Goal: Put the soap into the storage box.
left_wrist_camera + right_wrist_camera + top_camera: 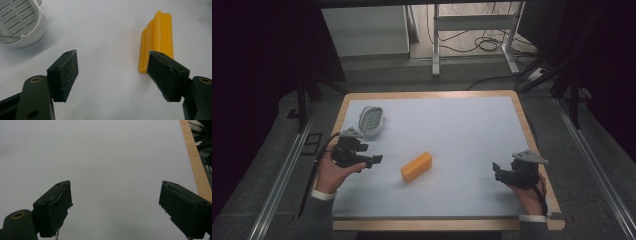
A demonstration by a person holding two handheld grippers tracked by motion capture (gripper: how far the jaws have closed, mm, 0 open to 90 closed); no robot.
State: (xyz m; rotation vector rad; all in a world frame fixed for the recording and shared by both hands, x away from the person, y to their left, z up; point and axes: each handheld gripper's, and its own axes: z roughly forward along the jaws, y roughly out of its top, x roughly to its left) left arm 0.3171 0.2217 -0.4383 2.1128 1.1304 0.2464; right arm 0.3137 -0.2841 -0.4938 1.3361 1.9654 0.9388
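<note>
A yellow-orange ridged block (416, 166) lies near the middle of the pale table mat (452, 130). My left gripper (376, 160) hovers just left of it, open and empty. In the left gripper view the block (158, 37) lies ahead, partly behind the right pad (166, 75), and my left gripper (113, 75) has its jaws wide apart. My right gripper (495, 169) is held low near the mat's right edge, open. In the right gripper view my right gripper (116, 210) has nothing but bare mat between its pads.
A white slotted oval dish (371, 120) sits at the mat's far left, also seen as the dish (18, 21) in the left gripper view. The wooden table edge (195, 157) runs close on the right. Cables and table legs (435, 40) lie beyond the far edge.
</note>
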